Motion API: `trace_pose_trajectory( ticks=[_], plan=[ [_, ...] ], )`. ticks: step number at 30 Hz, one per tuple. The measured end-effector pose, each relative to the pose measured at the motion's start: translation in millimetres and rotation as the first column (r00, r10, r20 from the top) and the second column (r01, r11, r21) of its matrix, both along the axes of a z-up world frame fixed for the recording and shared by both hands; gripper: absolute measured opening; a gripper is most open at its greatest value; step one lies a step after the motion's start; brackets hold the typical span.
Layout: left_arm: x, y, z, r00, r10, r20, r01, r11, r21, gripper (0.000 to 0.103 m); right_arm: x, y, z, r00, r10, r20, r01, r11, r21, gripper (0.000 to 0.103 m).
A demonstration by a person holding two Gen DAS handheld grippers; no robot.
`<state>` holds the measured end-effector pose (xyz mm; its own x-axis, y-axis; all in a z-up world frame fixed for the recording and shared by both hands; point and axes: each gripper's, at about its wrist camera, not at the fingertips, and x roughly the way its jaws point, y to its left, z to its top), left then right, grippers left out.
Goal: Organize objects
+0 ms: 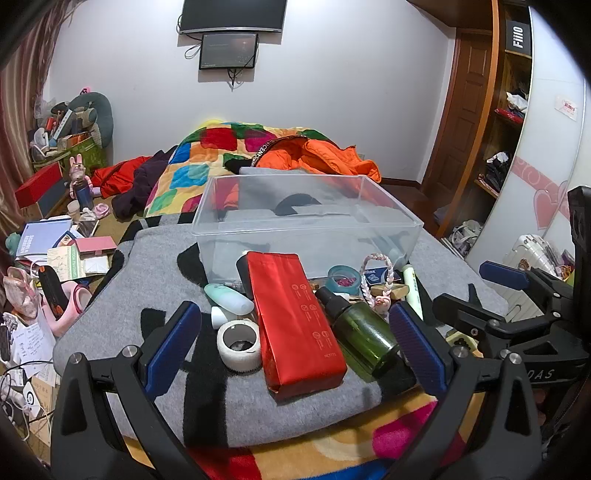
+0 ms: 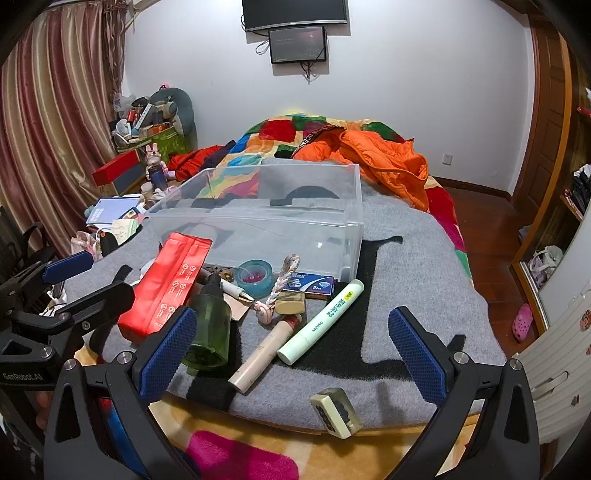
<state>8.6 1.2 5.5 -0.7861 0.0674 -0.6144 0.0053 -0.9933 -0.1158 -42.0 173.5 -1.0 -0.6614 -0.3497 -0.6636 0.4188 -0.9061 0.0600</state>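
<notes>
Wall ahead: a dark television hangs high, a smaller screen just beneath it, cables dangling.
Far left: striped curtains fall beside a heap of boxes and a grey cushion.
Bed beyond: a patchwork quilt with an orange puffer jacket crumpled on it.
Left floor: a pink rabbit figure and scattered papers.
Right: a wooden door and open wardrobe shelves.
</notes>
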Motion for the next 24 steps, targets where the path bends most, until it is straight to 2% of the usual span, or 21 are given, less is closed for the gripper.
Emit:
trace_pose_trajectory(
  ticks=[19, 24],
  plan=[
    [2.8, 1.3, 1.5, 1.000, 0.001, -0.005, -0.001, 1.000, -0.005, 0.103, 1.8, -0.2, -0.1, 1.000, -0.001, 0.006, 0.001, 1.000, -0.002, 0.103],
    [2.8, -1.3, 1.1, 1.000, -0.006, 0.009, 0.005, 1.000, 0.022, 0.103, 2.7, 1.3, 0.7, 1.000, -0.003, 0.005, 0.003, 1.000, -0.002, 0.103]
  ],
)
